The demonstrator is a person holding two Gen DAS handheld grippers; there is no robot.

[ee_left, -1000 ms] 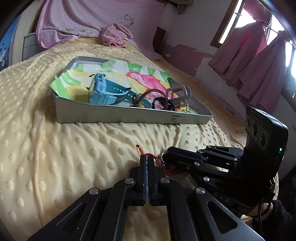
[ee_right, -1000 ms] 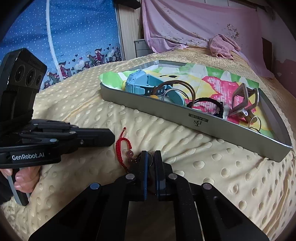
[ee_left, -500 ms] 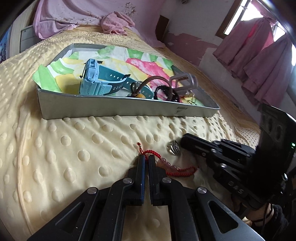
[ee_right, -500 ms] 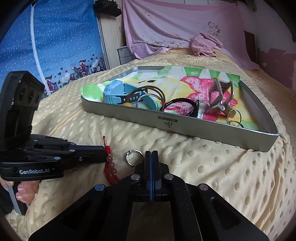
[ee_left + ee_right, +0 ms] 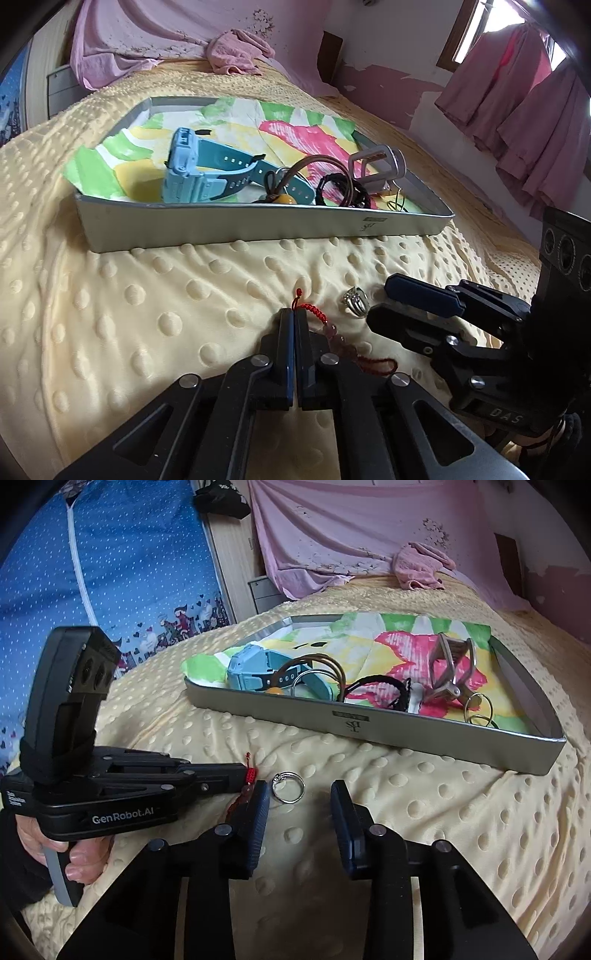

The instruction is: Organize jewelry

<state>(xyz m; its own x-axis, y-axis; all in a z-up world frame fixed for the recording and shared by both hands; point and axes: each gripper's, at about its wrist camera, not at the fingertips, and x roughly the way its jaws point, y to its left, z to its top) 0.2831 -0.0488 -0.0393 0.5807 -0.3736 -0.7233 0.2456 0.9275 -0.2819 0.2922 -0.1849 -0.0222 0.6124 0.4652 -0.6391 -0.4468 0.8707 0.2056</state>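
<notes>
Your left gripper is clamping red bracelet on blanket. Your right gripper, jaws just opening, is standing apart; ring is lying loose between them, near tray.

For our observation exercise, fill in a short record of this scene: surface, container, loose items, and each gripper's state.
surface: yellow dotted blanket
container: metal tray holding a blue watch, bangles and clips
loose items: silver ring; red cord bracelet
left gripper: shut on the red cord bracelet
right gripper: jaws just opened, ring lies between them, untouched
</notes>
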